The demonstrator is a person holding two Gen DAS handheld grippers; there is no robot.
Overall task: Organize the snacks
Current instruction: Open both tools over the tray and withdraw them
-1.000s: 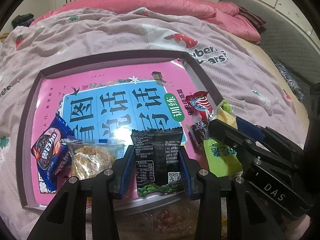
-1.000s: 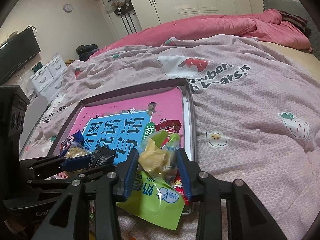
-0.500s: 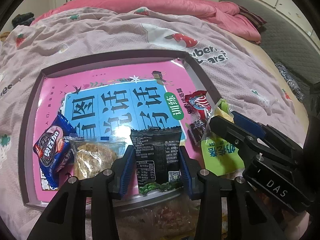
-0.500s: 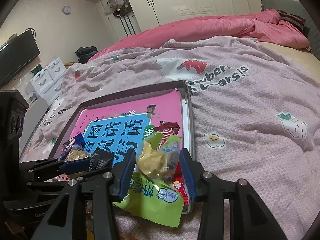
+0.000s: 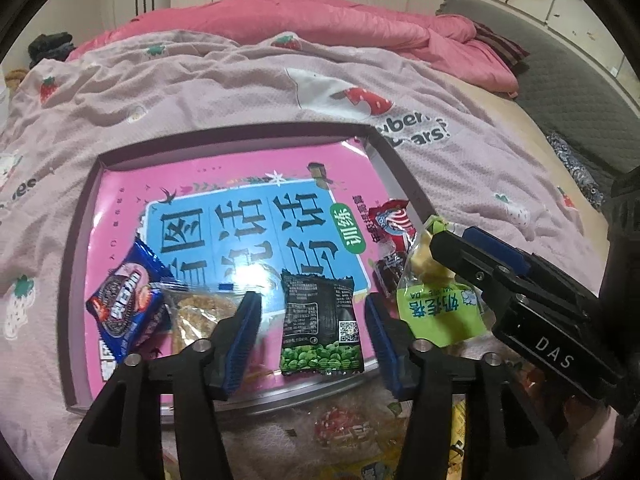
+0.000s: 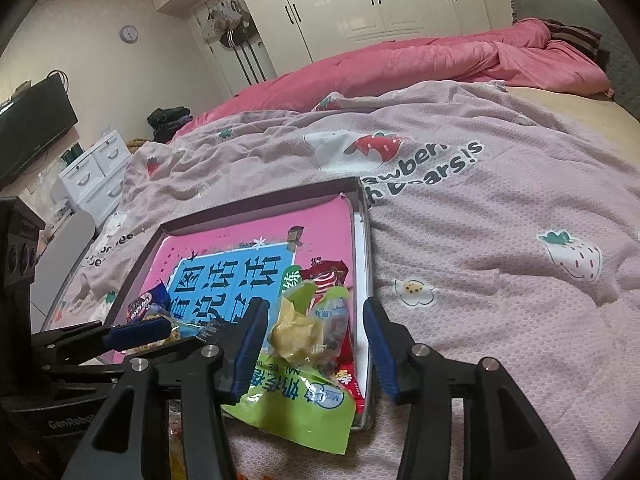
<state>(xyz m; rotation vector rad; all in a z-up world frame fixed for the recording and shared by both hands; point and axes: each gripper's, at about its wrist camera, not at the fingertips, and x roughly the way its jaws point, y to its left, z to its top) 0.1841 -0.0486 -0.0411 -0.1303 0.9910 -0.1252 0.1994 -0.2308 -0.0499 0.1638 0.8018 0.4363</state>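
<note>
A dark-rimmed tray (image 5: 240, 140) lined with a pink and blue book lies on the bed. A black pea packet (image 5: 320, 320) rests flat on the tray's near edge between the fingers of my left gripper (image 5: 314, 332). Its jaws are opening and the pads stand clear of the packet. To its left lie a blue cookie packet (image 5: 128, 312) and a clear biscuit packet (image 5: 196, 312). My right gripper (image 6: 316, 340) straddles a green packet (image 6: 296, 400) with a yellow lump on top at the tray's (image 6: 256, 204) right corner. Its jaws are opening too, pads apart from the packet.
Red candy wrappers (image 5: 392, 220) sit by the tray's right rim. More loose snacks (image 5: 344, 428) lie on the bedspread in front of the tray. A pink duvet (image 6: 440, 56) is piled at the back. White drawers (image 6: 96, 168) stand left of the bed.
Both grippers' jaws have widened. The left pads have come off the black packet, and the right pads have drawn away from the green packet. Neither hand has shifted noticeably.
</note>
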